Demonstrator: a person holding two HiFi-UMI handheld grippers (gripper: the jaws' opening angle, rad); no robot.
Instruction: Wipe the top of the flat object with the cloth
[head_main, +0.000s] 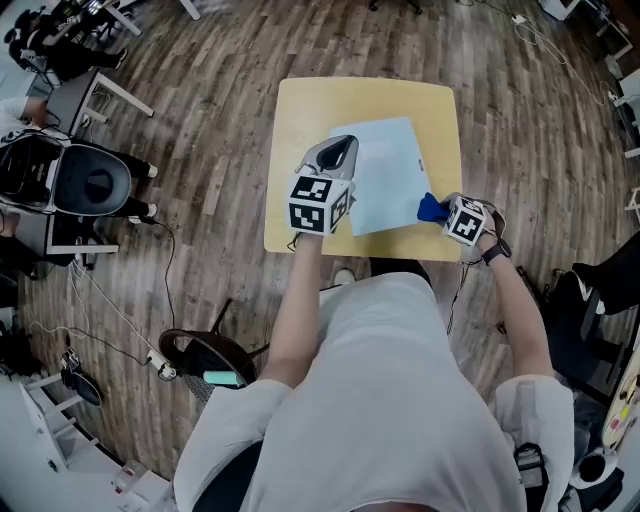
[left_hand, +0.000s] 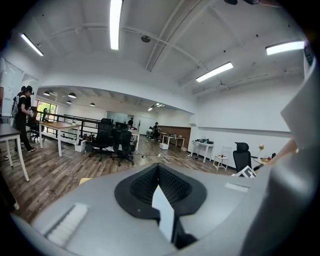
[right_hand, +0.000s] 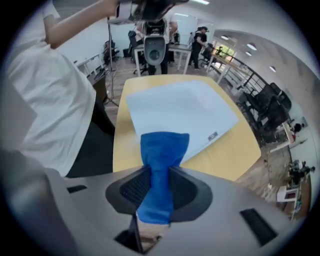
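Observation:
A pale blue flat board (head_main: 385, 175) lies on the small yellow table (head_main: 300, 110). In the right gripper view the board (right_hand: 180, 110) stretches ahead, with a small label near its right edge. My right gripper (head_main: 445, 212) is at the board's near right corner, shut on a blue cloth (head_main: 432, 208). The cloth (right_hand: 162, 150) hangs out of the right gripper (right_hand: 159, 172) over the board's near edge. My left gripper (head_main: 342, 148) is raised above the board's left edge, its jaws closed together and holding nothing. In its own view the left gripper (left_hand: 159, 170) points up at the room.
The table's front edge (head_main: 330, 250) is right by my body. A black office chair (head_main: 90, 185) stands at the left, and cables (head_main: 110, 300) run across the wooden floor. A chair base (head_main: 205, 355) is by my left side. Desks and people are far off in the room.

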